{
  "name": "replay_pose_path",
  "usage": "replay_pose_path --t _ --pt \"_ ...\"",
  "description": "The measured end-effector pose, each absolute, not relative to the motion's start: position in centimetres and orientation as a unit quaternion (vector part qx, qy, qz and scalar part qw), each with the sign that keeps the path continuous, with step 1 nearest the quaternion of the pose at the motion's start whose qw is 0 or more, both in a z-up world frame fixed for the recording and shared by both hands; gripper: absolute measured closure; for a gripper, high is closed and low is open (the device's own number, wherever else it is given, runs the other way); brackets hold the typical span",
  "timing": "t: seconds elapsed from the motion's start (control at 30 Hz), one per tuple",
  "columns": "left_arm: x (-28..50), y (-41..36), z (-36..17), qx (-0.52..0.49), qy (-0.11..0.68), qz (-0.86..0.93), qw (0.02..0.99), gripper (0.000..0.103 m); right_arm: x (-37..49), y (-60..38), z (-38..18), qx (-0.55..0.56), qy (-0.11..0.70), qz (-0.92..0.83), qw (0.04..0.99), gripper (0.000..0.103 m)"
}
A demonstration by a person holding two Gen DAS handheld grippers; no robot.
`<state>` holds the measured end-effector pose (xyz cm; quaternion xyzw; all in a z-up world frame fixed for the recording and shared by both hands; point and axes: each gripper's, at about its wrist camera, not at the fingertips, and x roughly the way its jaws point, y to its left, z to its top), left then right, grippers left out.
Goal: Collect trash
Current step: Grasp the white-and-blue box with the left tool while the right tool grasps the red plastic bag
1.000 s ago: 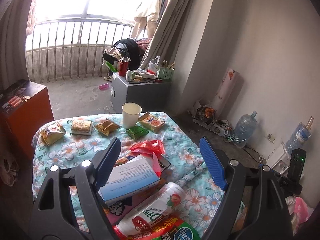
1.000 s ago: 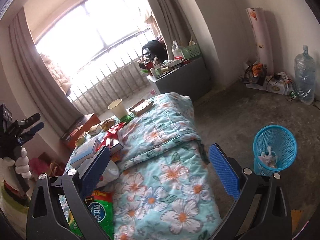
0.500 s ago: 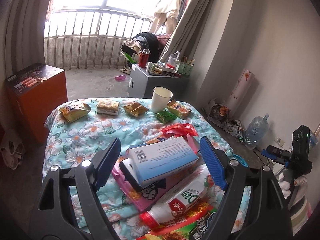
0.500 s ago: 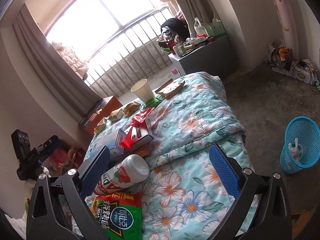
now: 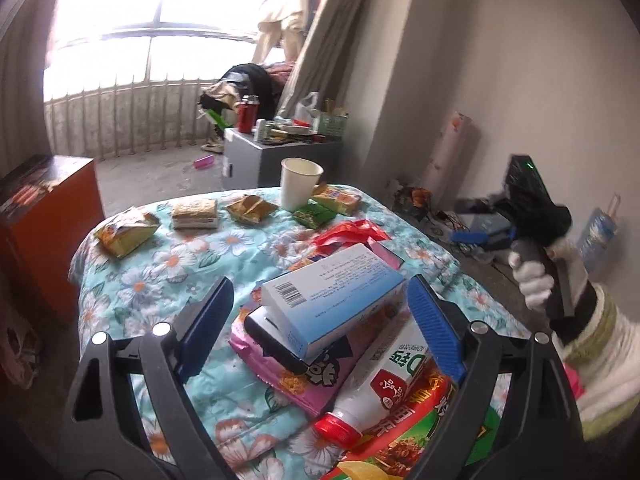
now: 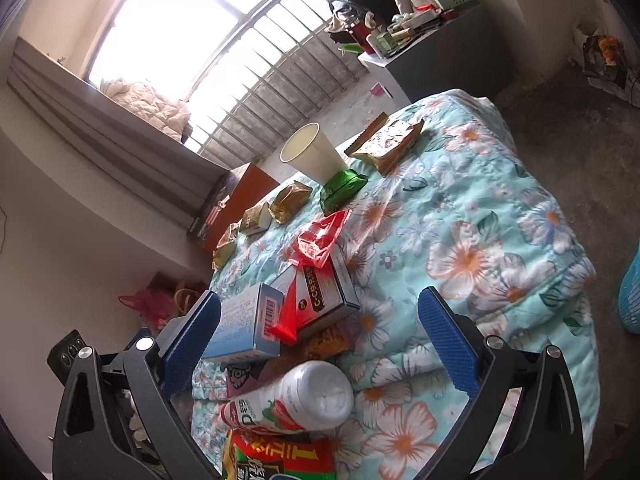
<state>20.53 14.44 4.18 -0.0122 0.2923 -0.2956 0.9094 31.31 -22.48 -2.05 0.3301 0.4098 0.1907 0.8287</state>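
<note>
Trash lies on a floral blue cloth [image 5: 168,264] [image 6: 480,240]: a light-blue box [image 5: 332,296] [image 6: 244,328], a white bottle with a red cap [image 5: 384,384] [image 6: 296,400], a pink packet [image 5: 304,380], a red wrapper [image 5: 352,234] [image 6: 320,240], a paper cup [image 5: 299,182] [image 6: 310,154] and several snack packets at the far edge. My left gripper [image 5: 320,324] is open above the blue box, which lies between the fingers. My right gripper [image 6: 320,344] is open above the bottle and boxes. The right hand also shows in the left wrist view [image 5: 532,276].
An orange cabinet [image 5: 44,220] stands left of the table. A grey cabinet [image 5: 276,160] with clutter stands behind it by the railing. A blue basket edge [image 6: 630,296] shows at the right on the floor. Bottles and cables lie along the wall [image 5: 440,216].
Both grippers have swung over the table toward the pile of trash. The left now frames the blue box closer up; the right has turned away from the blue basket.
</note>
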Motion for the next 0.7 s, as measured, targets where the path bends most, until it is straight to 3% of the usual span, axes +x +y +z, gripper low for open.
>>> replay_pose_path --t 0.7 --pt "29.9 4.8 -1.1 0.234 0.419 -0.462 0.746 0.017 41.0 -21.0 -6.6 0.372 0.494 0.177 0.765 0.011"
